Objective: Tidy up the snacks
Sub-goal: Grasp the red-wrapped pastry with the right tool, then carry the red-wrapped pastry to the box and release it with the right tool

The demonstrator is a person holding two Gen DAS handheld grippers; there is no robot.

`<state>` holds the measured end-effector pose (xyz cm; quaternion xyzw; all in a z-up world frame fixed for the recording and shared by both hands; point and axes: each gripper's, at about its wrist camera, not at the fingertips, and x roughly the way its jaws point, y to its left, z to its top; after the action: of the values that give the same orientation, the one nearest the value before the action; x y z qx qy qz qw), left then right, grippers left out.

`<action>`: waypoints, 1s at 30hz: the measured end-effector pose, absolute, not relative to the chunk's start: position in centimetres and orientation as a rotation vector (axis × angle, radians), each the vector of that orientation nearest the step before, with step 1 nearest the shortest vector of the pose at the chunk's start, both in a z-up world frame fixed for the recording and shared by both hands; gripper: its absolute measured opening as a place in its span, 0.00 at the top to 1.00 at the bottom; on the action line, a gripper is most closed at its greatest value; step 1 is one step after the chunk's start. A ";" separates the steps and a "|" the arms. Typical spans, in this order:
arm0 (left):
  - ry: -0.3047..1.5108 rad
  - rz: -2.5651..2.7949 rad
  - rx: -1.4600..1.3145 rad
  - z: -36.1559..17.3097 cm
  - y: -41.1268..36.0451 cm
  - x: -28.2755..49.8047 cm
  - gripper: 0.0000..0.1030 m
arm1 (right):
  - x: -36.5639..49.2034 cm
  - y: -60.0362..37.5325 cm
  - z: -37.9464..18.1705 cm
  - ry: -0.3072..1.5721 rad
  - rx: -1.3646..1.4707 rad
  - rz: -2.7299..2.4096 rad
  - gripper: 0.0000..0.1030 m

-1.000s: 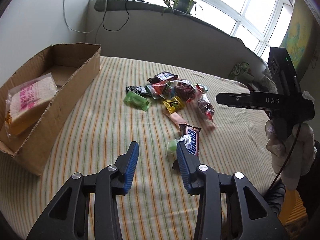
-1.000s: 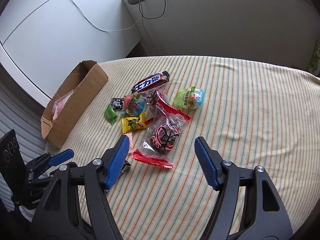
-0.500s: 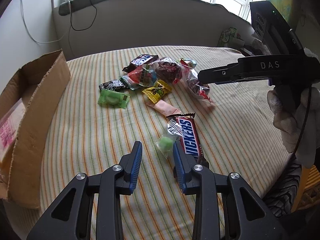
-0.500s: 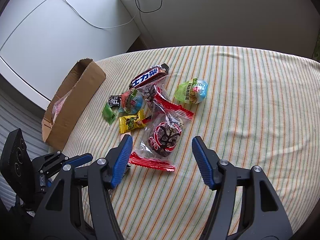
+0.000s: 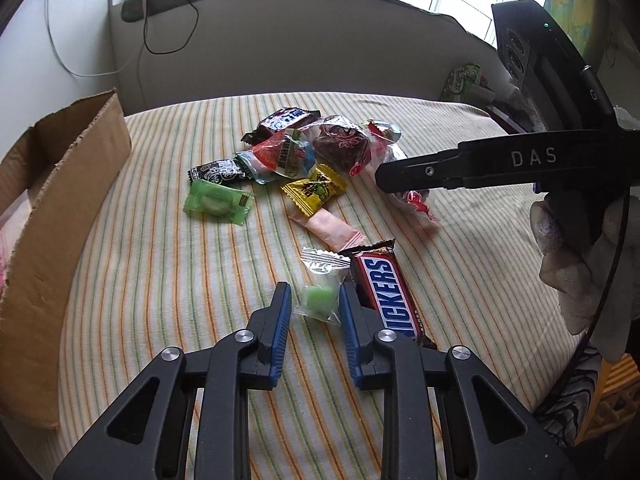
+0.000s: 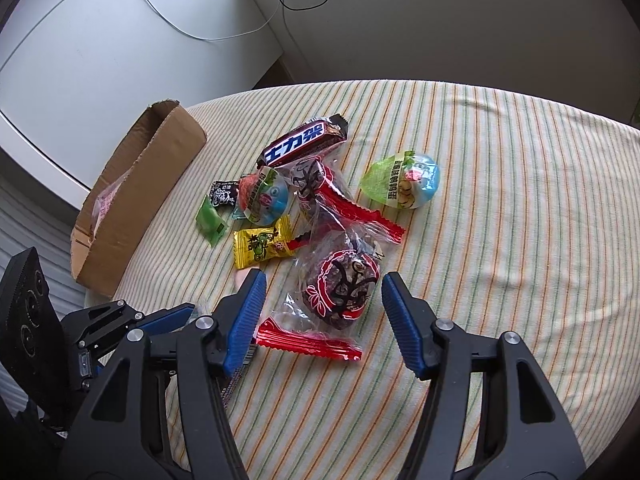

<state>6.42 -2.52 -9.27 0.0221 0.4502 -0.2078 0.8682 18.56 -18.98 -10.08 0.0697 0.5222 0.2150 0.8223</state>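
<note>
A striped cloth-covered surface (image 5: 160, 280) below a bright window carries an open brown cardboard box (image 5: 60, 200) at its left edge and a loose heap of wrapped snacks. The right tongs (image 6: 320, 300), spread wide, straddle a clear red-edged pastry packet (image 6: 336, 288). The left tongs (image 5: 314, 304), narrowly parted, flank a small clear-wrapped green candy (image 5: 318, 298) beside a brown Snickers bar (image 5: 390, 292).

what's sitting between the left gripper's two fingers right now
A small green candy in a clear wrapper lies between the open left gripper's fingers, beside the Snickers bar; the left wrist view shows it.
</note>
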 end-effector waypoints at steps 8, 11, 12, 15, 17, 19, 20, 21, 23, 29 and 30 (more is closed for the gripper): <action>0.935 -0.437 0.024 -9.1 -2.2 6.1 0.79 | 19.0 -18.7 -10.7 1.122 0.156 0.467 0.59; 0.932 -0.437 0.018 -9.1 -2.1 5.9 0.79 | 18.7 -18.8 -10.7 1.115 0.152 0.465 0.60; 0.931 -0.435 0.014 -9.1 -2.0 5.8 0.79 | 18.5 -19.0 -10.6 1.110 0.155 0.462 0.60; 0.928 -0.435 0.006 -8.9 -1.8 5.6 0.79 | 18.1 -19.4 -10.3 1.095 0.165 0.459 0.61; 0.925 -0.434 0.003 -8.8 -1.7 5.4 0.79 | 17.7 -19.6 -10.1 1.085 0.163 0.457 0.61; 0.920 -0.435 0.000 -8.5 -1.7 5.2 0.79 | 17.4 -19.8 -9.7 1.074 0.158 0.456 0.61; 0.916 -0.434 -0.002 -8.4 -1.6 5.1 0.79 | 17.2 -20.0 -9.5 1.067 0.155 0.454 0.61; 0.912 -0.433 -0.007 -8.2 -1.5 5.0 0.79 | 17.0 -20.0 -9.2 1.061 0.154 0.454 0.61; 0.903 -0.432 -0.017 -7.9 -1.3 4.8 0.79 | 16.7 -20.1 -8.7 1.048 0.152 0.454 0.61; 0.857 -0.423 -0.040 -6.1 -0.2 4.3 0.79 | 16.0 -19.3 -6.7 1.003 0.124 0.469 0.61; 0.848 -0.421 -0.045 -5.8 0.0 4.2 0.79 | 15.9 -19.0 -6.3 0.996 0.117 0.476 0.61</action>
<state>4.21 0.04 -5.75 -0.0215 0.4085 -0.2025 0.8898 15.92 -19.05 -6.34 0.0557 0.4727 0.2261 0.8499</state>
